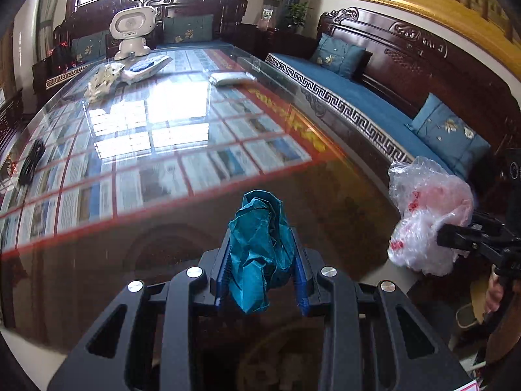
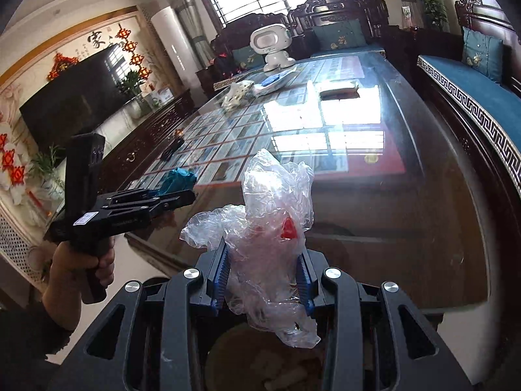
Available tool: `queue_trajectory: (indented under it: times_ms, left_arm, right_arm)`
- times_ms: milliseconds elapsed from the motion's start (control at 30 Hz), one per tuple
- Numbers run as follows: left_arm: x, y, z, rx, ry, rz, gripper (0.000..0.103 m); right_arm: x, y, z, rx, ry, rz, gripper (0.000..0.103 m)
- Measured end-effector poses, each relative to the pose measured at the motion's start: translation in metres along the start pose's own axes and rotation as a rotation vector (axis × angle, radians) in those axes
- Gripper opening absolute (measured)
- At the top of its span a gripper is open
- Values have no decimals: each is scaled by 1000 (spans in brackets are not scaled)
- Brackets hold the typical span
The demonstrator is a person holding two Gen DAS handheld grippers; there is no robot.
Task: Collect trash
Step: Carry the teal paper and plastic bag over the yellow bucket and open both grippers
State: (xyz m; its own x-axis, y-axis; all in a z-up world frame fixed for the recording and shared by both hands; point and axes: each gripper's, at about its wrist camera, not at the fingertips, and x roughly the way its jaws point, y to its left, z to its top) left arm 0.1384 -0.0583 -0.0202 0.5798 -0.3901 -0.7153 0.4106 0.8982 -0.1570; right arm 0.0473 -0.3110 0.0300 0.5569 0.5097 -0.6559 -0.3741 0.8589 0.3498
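Left tool: clamped on one teal paper wad.
Right tool: clamped on one clear plastic bag.
Counter: near edge below both tools; three bundles far.

Wall panel behind the television, right wrist view: one large black brush character, 家; smaller characters beside it too small to read. Yellow lettering on the red strip under the worktop glass: blurred, unreadable. White label on left tool: unreadable.
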Motion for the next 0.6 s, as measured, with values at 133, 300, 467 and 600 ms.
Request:
queue_trajectory:
  times_ms: [133, 300, 467, 600]
  left_arm:
    - [-15, -10, -61, -3, 13, -10, 33]
    - [-15, -17, -121, 4, 68, -33, 33]
    - [-3, -21, -165, 25, 139, -66, 33]
    - [7, -23, -188, 26, 180, -83, 33]
  right_arm:
    - [-6, 25, -46, -17, 35, 19, 36]
    - [15, 32, -92, -9, 130, -27, 36]
    - [47, 33, -140, 32, 239, -36, 37]
    - [71, 28, -164, 47, 307, -52, 43]
